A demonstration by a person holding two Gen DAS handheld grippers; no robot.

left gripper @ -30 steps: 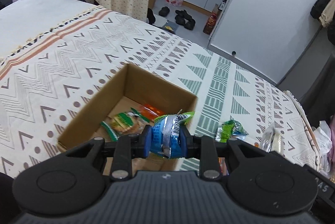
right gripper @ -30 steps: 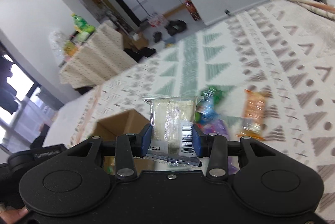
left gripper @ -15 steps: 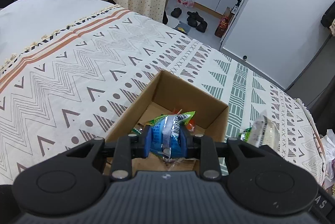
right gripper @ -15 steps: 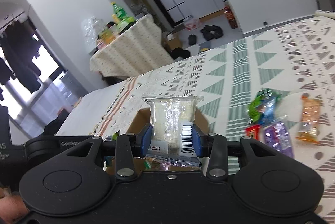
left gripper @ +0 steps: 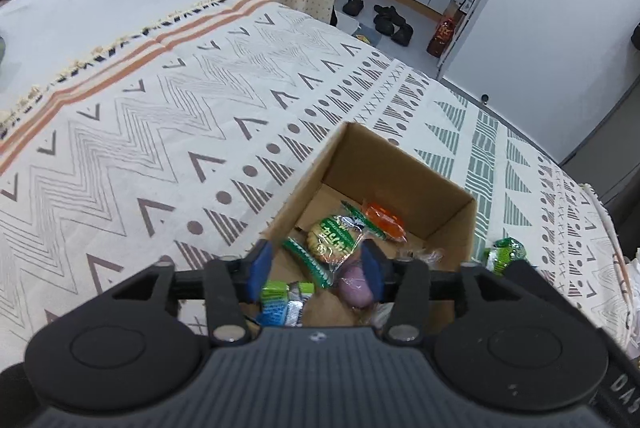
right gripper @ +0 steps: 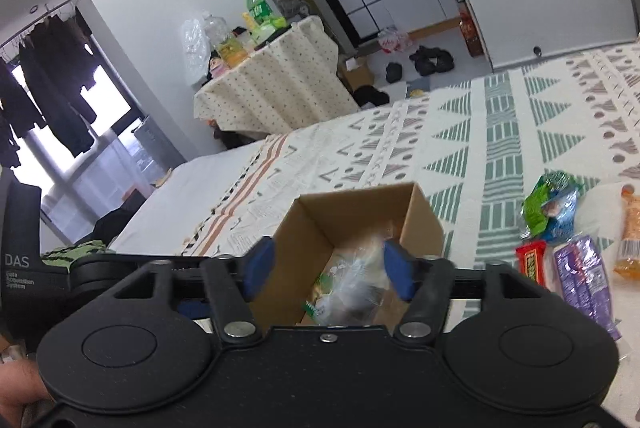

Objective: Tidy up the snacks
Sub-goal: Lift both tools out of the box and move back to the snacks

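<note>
An open cardboard box [left gripper: 384, 155] [right gripper: 356, 205] stands on the patterned bedspread. My left gripper [left gripper: 316, 270] is open and empty over its near edge. The blue and green packet [left gripper: 282, 302] lies in the box below it, beside a green cookie packet [left gripper: 334, 238], an orange packet [left gripper: 384, 220] and a purple one [left gripper: 354, 282]. My right gripper [right gripper: 328, 266] is open above the box. The clear packet [right gripper: 356, 284], blurred, is between and below its fingers, inside the box.
Loose snacks lie on the bed right of the box: a green and blue packet [right gripper: 554, 201], a red bar [right gripper: 530, 262], a purple packet [right gripper: 584, 278], an orange packet [right gripper: 632, 232]. A cloth-covered table [right gripper: 276, 79] with bottles stands beyond the bed.
Both grippers moved over the box and opened. The blue and green packet dropped from the left gripper into the box. The clear packet left the right gripper and is falling into the box.
</note>
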